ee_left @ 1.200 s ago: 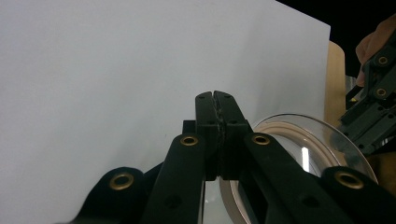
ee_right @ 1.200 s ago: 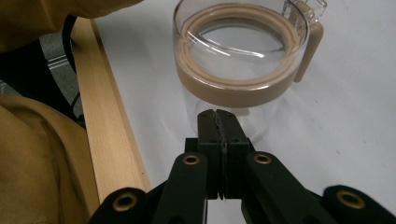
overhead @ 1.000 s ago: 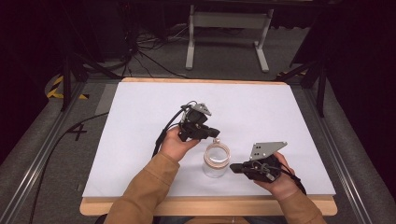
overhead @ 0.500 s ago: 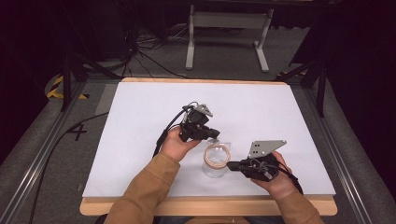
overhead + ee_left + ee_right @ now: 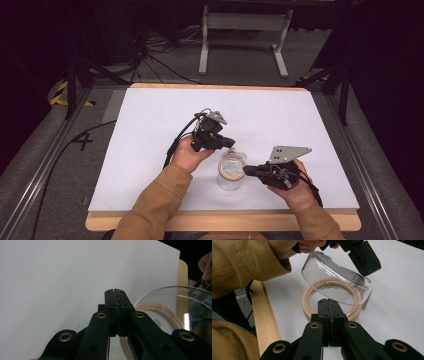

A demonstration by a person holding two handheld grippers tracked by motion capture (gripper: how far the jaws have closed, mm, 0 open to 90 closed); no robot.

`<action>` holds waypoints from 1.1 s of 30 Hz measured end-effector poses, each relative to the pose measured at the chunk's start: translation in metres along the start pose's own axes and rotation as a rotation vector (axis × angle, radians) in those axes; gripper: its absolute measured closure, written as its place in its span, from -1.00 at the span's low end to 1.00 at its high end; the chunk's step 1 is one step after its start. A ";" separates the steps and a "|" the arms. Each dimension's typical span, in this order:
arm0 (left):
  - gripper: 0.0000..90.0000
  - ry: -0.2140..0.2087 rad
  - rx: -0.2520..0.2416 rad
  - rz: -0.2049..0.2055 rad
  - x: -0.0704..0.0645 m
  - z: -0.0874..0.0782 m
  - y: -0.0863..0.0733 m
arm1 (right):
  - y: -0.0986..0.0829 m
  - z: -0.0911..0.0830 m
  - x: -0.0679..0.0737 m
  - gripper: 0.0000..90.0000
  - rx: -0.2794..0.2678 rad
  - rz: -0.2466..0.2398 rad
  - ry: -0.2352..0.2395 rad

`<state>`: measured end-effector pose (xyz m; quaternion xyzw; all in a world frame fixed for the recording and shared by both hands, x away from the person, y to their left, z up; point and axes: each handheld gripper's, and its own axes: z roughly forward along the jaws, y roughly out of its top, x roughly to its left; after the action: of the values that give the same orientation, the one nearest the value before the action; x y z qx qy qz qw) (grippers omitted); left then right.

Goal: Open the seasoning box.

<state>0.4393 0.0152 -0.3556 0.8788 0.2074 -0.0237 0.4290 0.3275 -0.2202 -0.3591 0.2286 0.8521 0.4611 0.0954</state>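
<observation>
Jar sitting near the worktop's front edge, between both grippers. Left gripper hovering beside its rim, right gripper pressing toward its side, fingers closed on nothing. Probably lining up; needing opening before gripping.

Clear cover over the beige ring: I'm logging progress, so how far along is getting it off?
Done: the clear cover is already tilted up off the beige ring. In hand: the left gripper meets its raised edge; the right gripper sits shut by the ring. Left: lifting it clear.
</observation>
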 end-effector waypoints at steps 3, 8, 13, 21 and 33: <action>0.99 0.002 -0.001 0.000 -0.001 -0.002 0.000 | 0.000 0.000 0.000 0.99 0.000 -0.003 0.002; 0.98 0.016 -0.026 0.005 -0.001 -0.013 -0.001 | 0.001 0.000 0.000 0.99 -0.001 -0.010 0.005; 0.98 0.030 -0.042 0.005 -0.004 -0.027 -0.004 | 0.004 -0.001 -0.002 0.99 -0.010 -0.018 0.011; 0.88 0.043 -0.089 -0.017 -0.008 -0.053 -0.013 | 0.012 0.000 -0.004 0.99 -0.035 -0.036 0.018; 0.74 0.062 -0.127 -0.065 -0.008 -0.082 -0.032 | 0.023 0.002 -0.014 0.99 -0.099 -0.052 0.016</action>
<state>0.4083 0.0920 -0.3257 0.8430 0.2500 0.0031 0.4762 0.3471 -0.2141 -0.3420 0.1977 0.8346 0.5019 0.1117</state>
